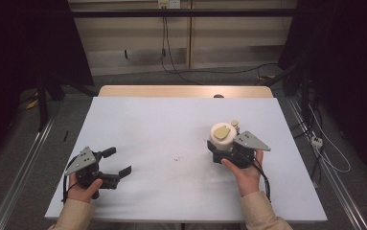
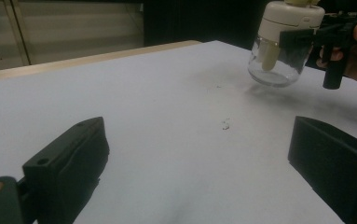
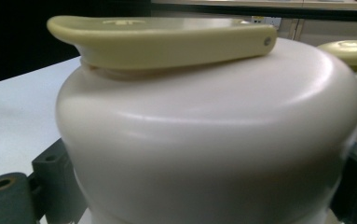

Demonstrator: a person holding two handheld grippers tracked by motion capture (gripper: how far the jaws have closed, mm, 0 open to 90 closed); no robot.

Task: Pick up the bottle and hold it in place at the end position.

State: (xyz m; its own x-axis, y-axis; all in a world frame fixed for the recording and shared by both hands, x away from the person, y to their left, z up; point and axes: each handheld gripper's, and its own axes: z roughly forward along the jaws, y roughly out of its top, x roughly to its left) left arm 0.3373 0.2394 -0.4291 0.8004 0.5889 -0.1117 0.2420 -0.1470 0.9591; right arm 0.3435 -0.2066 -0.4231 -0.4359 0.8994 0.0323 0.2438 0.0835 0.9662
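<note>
On the white table top [image 1: 171,129] the right gripper [image 1: 224,148] has its black jaws clamped on a clear glass jar with a cream plastic lid [image 1: 222,135] — one jaw on each side of the lid, and the left gripper view shows the jar's glass base off the surface. A pale yellow flip tab [image 3: 162,39] lies across the lid. The left gripper [image 1: 116,165] sits near the table's front left, jaws spread wide with nothing between them, well apart from the jar

White table [image 1: 162,124], perhaps tiny crumbs [image 1: 177,158]
</note>
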